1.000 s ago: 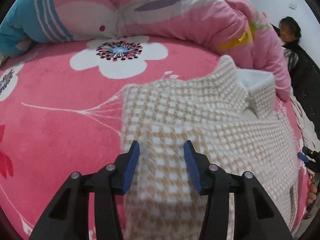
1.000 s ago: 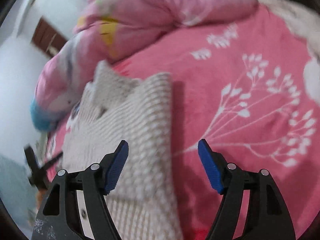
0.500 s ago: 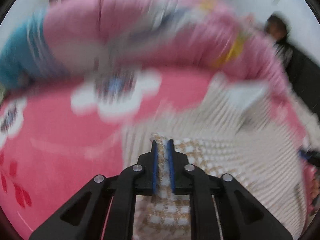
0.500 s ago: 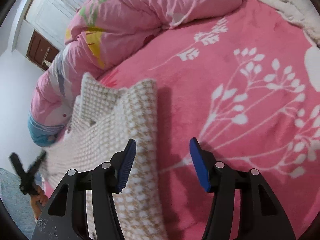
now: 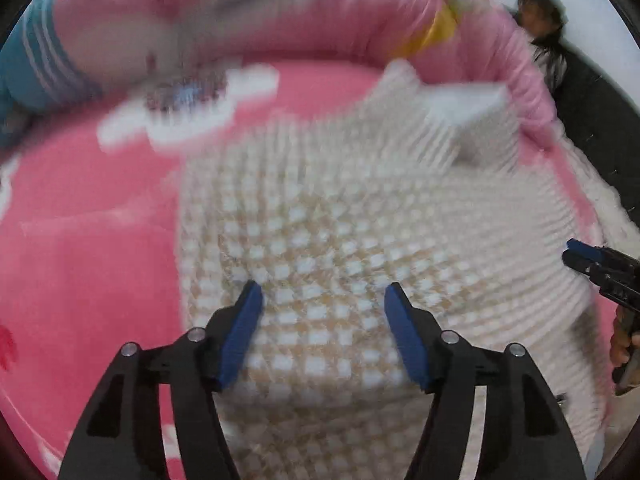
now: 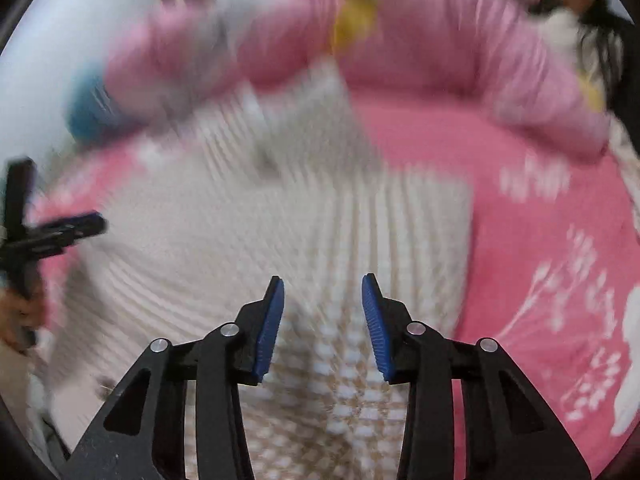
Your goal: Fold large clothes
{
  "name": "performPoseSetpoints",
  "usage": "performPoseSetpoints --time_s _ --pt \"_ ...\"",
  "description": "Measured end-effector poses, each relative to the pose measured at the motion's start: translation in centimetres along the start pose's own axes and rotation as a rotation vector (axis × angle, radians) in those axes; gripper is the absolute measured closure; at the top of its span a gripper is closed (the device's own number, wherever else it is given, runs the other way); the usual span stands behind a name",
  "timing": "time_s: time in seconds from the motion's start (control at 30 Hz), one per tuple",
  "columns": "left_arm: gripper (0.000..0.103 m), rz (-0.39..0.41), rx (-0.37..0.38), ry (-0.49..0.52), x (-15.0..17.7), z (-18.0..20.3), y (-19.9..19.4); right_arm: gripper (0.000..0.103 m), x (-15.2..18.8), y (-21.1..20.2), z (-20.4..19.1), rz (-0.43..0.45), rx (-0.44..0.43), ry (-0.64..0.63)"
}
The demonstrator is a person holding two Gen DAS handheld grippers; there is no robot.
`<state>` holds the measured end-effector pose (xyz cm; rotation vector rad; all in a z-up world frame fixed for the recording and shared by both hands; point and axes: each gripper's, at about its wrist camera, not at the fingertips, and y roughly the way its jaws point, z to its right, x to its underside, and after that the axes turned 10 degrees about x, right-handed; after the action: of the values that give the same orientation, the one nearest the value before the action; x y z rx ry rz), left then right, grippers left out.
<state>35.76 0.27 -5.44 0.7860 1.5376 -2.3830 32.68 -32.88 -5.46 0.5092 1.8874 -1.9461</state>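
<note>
Checked fleece coat lies flat on the pink floral blanket, collar at 12 o'clock. Left gripper has just sprung open, empty; right gripper is narrowing, pinching nothing yet. Mid-fold, I'd say: next, grab the hem.

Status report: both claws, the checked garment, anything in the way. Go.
Left claw open over checked garment, just been opening, nothing gripped. Right claw open over it, just been closing. Garment on pink blanket; rolled quilt behind. No obstruction.
</note>
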Motion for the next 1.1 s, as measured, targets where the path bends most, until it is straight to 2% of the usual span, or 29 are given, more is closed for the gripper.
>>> performPoseSetpoints --time_s 0.03,0.1,0.13,0.2,0.23,0.37,0.43,0.6,0.67,0.7,0.73,0.8,0.9,1.1 --pt "0.040 0.035 -0.001 0.017 0.4 0.0 -0.3 0.066 0.1 0.0 0.3 0.009 -0.015 0.023" --pt "0.040 0.046 -0.037 0.025 0.7 0.6 -1.8 0.064 0.2 -1.9 0.6 0.000 0.024 0.048" --pt "0.039 0.036 -0.059 0.022 0.8 0.9 -2.7 0.060 0.4 -3.1 0.6 -0.001 0.047 0.050" --pt "0.030 0.035 -0.084 0.024 1.3 1.4 -4.7 0.045 1.6 -5.9 0.6 0.026 0.065 0.037" --pt "0.026 0.043 -0.093 0.027 2.0 1.8 -5.4 0.043 2.5 -7.5 0.5 0.048 0.071 0.029" --pt "0.016 0.082 -0.107 0.077 6.7 4.1 -10.1 0.029 9.5 -13.2 -1.0 0.096 0.057 -0.014" --pt "0.014 0.084 -0.123 0.084 10.3 5.0 -12.0 0.024 12.9 -14.7 -2.1 0.096 0.052 -0.027" --pt "0.013 0.076 -0.150 0.048 19.4 5.8 -13.6 0.020 20.2 -15.5 -4.4 0.061 0.125 -0.035" --pt "0.013 0.052 -0.158 0.021 22.5 5.6 -12.8 0.016 22.0 -14.4 -4.9 0.041 0.149 -0.036" --pt "0.013 0.041 -0.171 -0.004 23.7 5.3 -12.3 0.013 22.9 -13.0 -5.2 -0.001 0.172 -0.033" --pt "0.013 0.060 -0.171 -0.035 24.8 4.8 -12.0 0.011 23.5 -12.1 -5.3 -0.019 0.186 -0.034" --pt "0.013 0.117 -0.162 -0.064 25.8 4.8 -13.0 0.008 24.2 -11.9 -5.5 0.033 0.213 -0.025" --pt "0.013 0.132 -0.141 -0.095 26.7 4.6 -14.4 0.008 24.5 -12.2 -5.2 0.038 0.200 -0.001" --pt "0.013 0.138 -0.074 -0.101 31.1 4.4 -16.5 0.008 26.2 -12.6 -5.1 0.086 0.187 -0.015"
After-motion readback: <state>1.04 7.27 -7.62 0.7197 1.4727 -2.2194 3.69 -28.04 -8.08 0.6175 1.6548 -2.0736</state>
